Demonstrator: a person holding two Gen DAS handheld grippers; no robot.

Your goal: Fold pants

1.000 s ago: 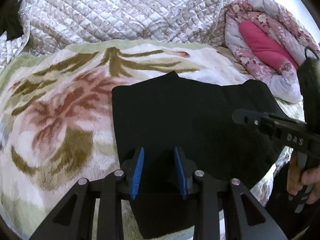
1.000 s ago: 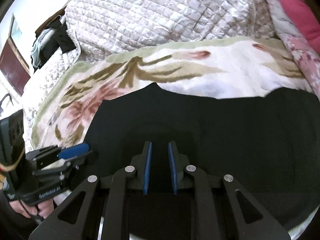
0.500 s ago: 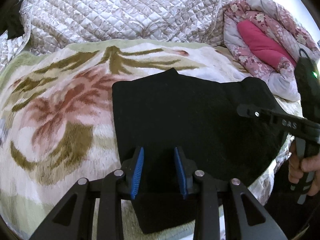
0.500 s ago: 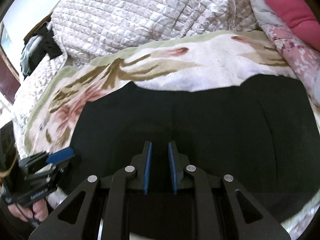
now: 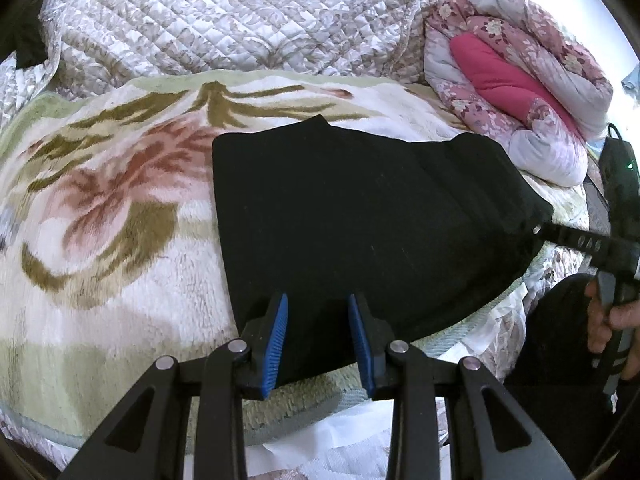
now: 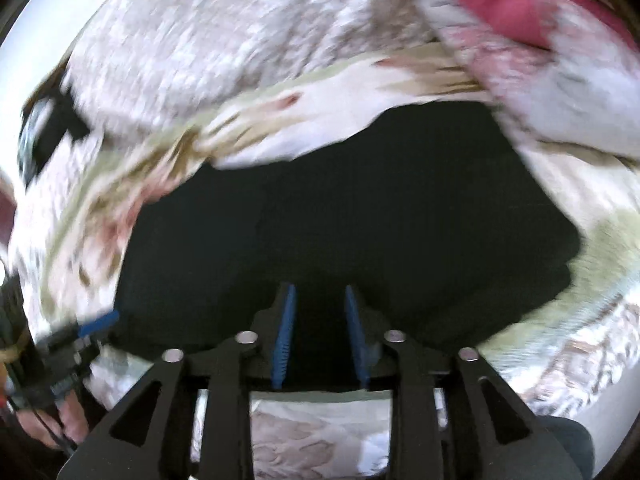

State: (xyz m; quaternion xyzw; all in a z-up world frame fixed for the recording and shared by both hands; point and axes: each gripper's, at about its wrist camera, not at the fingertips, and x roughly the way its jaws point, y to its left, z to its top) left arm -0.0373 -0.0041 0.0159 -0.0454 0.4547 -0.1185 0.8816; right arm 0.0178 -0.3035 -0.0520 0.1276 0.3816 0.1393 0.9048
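The black pants [image 5: 360,216] lie folded into a flat block on the floral blanket [image 5: 104,216]; they also show in the right wrist view [image 6: 360,216]. My left gripper [image 5: 318,316] is open and empty over the pants' near edge. My right gripper [image 6: 320,308] is open and empty over the near edge further right; that view is blurred. The right gripper's body shows at the right edge of the left wrist view [image 5: 576,238], beside the pants' right end. The left gripper shows at lower left of the right wrist view [image 6: 96,322].
A quilted bedspread [image 5: 224,16] rises behind the blanket. A rolled pink floral quilt [image 5: 516,72] lies at the back right. The bed's near edge [image 5: 320,452] runs under both grippers.
Both grippers have pulled back toward the bed's near edge. The right gripper's jaws have opened wider and its view has swung, now blurred. The pants have not moved.
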